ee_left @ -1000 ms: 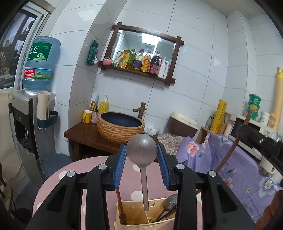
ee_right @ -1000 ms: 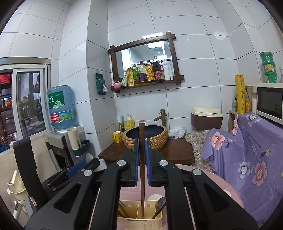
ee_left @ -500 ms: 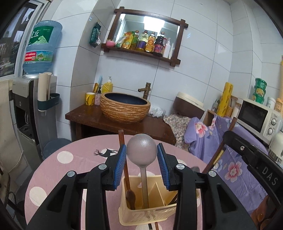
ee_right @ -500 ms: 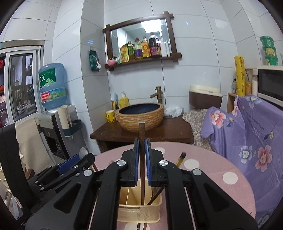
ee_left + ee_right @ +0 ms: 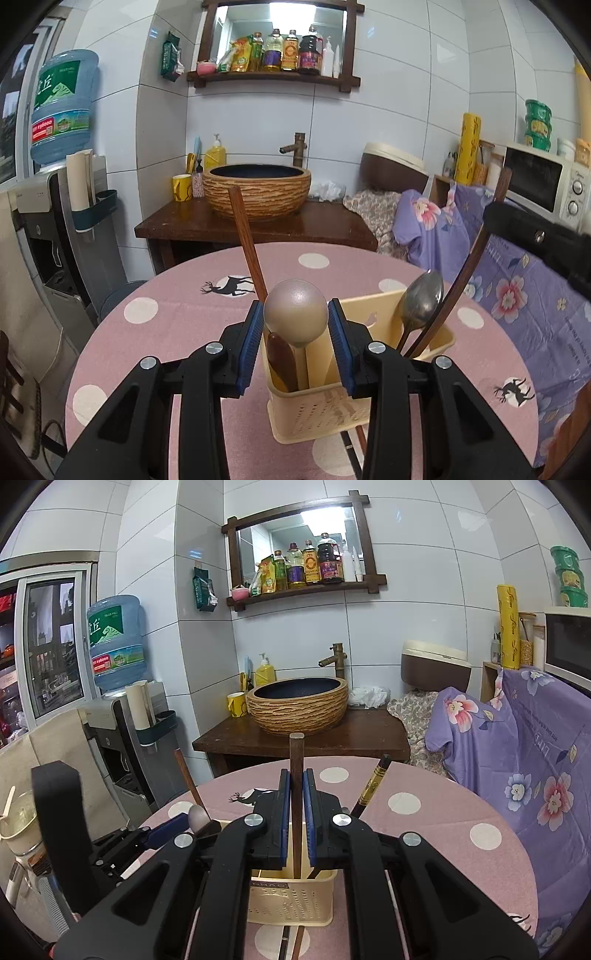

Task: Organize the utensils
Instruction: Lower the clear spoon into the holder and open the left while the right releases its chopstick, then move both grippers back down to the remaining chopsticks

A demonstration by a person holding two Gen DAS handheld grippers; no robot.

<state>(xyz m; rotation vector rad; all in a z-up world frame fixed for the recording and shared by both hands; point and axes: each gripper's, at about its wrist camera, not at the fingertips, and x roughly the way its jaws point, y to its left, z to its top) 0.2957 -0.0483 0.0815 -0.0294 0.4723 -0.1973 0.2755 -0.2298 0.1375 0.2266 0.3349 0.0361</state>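
Left gripper clamps a grey ladle's smooth, round bowl, handle down in the yellow caddy; likely slippery, better held at the neck. Right gripper pinches a stiff, light wooden handle standing in the caddy.

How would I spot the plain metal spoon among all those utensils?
Find the round pink table with white dots; a cream caddy stands on it. The metal spoon stands in the caddy's right-hand side, bowl up, leaning beside a dark wooden handle. It is the only shiny silver piece that no hand-held gripper holds.
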